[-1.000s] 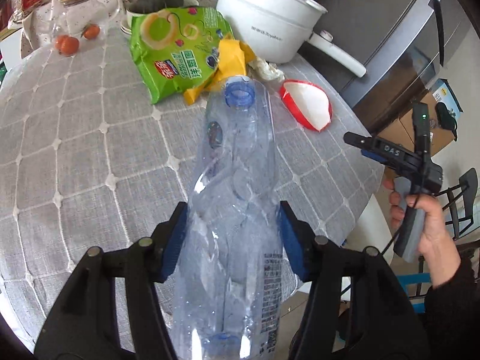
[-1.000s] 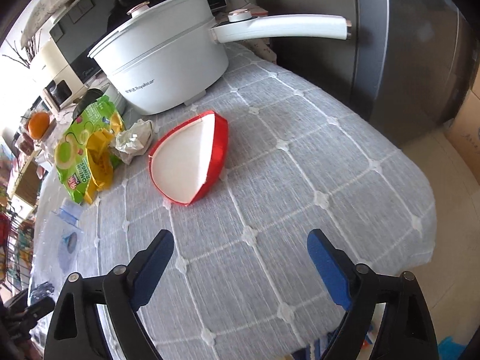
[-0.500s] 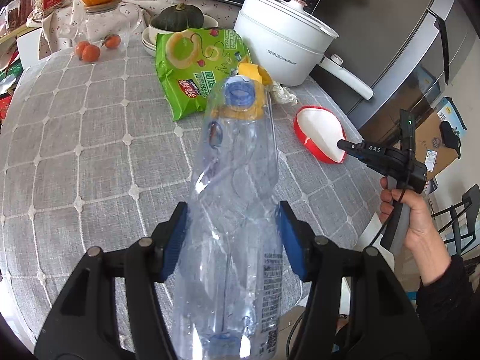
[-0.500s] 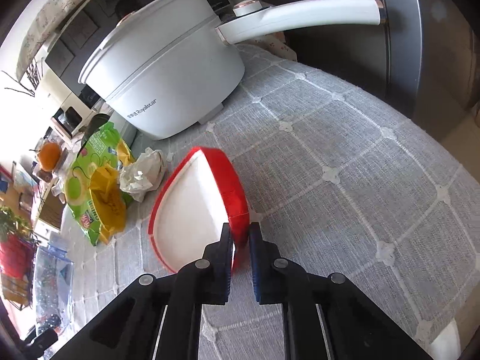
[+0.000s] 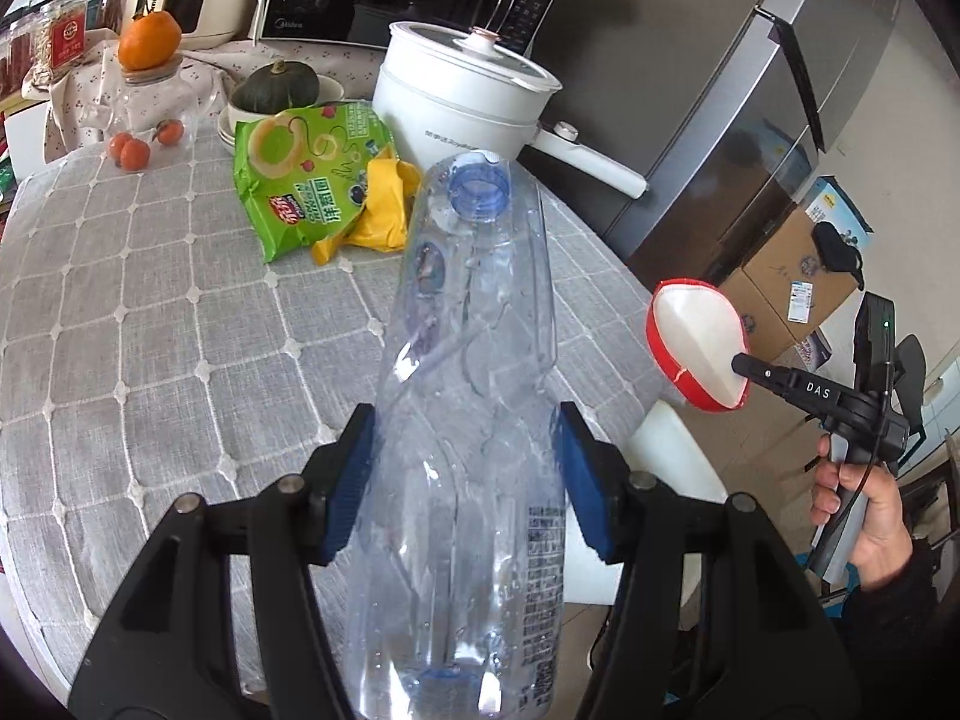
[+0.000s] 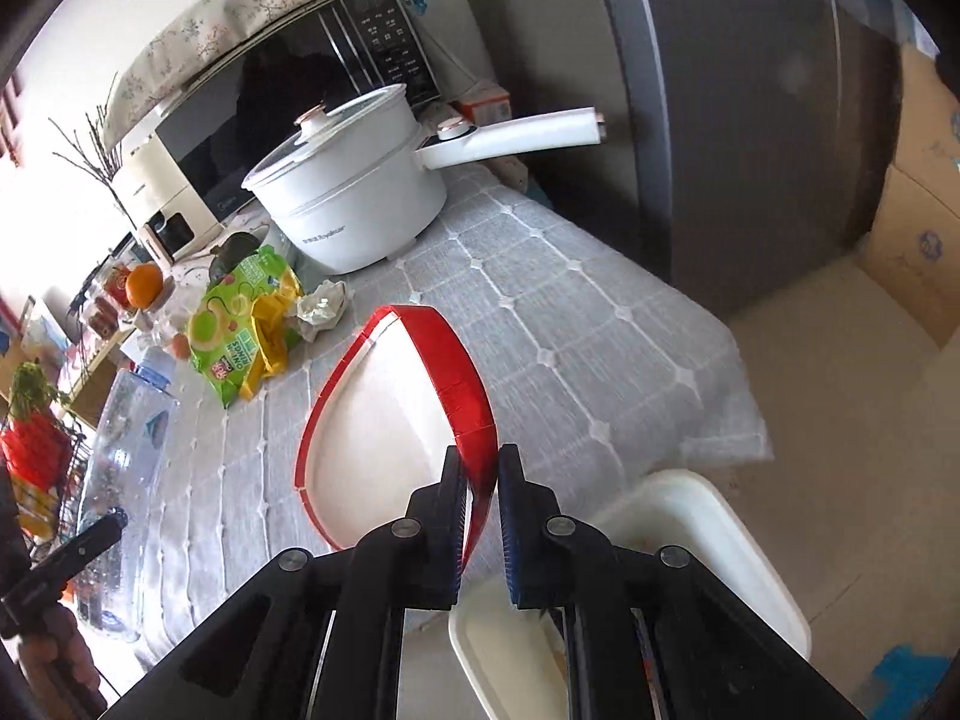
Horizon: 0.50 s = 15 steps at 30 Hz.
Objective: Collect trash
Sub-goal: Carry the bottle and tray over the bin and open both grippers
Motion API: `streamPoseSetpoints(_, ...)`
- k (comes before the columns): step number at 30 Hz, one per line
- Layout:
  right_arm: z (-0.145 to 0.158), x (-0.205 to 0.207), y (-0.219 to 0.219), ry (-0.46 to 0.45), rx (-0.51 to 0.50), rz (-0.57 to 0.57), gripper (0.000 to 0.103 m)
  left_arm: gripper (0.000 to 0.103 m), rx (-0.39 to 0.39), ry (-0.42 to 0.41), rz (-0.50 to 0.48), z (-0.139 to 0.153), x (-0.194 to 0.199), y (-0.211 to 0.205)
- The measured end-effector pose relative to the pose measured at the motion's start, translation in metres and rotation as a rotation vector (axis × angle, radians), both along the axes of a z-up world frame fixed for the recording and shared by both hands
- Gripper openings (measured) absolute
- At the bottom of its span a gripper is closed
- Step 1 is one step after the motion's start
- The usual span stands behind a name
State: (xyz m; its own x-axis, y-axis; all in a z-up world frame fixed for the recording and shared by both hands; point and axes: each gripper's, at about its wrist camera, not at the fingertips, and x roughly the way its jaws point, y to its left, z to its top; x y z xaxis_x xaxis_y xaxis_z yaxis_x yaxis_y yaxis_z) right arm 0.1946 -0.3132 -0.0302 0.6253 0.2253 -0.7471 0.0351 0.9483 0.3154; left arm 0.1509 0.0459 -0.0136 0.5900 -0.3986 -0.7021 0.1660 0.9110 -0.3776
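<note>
While the left gripper (image 5: 465, 480) clamps a clear plastic bottle (image 5: 474, 396), the right gripper (image 6: 480, 516) pinches a red-rimmed paper bowl (image 6: 390, 414), bin (image 6: 708, 546) at five o'clock.

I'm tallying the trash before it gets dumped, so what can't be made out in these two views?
- Crumpled wad: hidden behind the clear bottle in the left wrist view; its material is unclear in the right.
- White bin: the right gripper, shut on the red-rimmed container, covers most of its inside.
- Bottle base: cut off by the left wrist view's lower edge.
- Bottle label print: too small.
</note>
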Motion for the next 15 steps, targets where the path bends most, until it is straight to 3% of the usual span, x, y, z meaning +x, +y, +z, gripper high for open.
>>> streamPoseSetpoints(7,-0.01,-0.069,-0.05,0.061,-0.001,-0.088,0.011,0.06,-0.028,-0.004,-0.007,-0.002,-0.032,-0.008)
streamPoseSetpoints(15,-0.052,-0.101,-0.089,0.216,-0.037,-0.147,0.011,0.061,0.014,0.03,-0.069,-0.02,-0.041,-0.037)
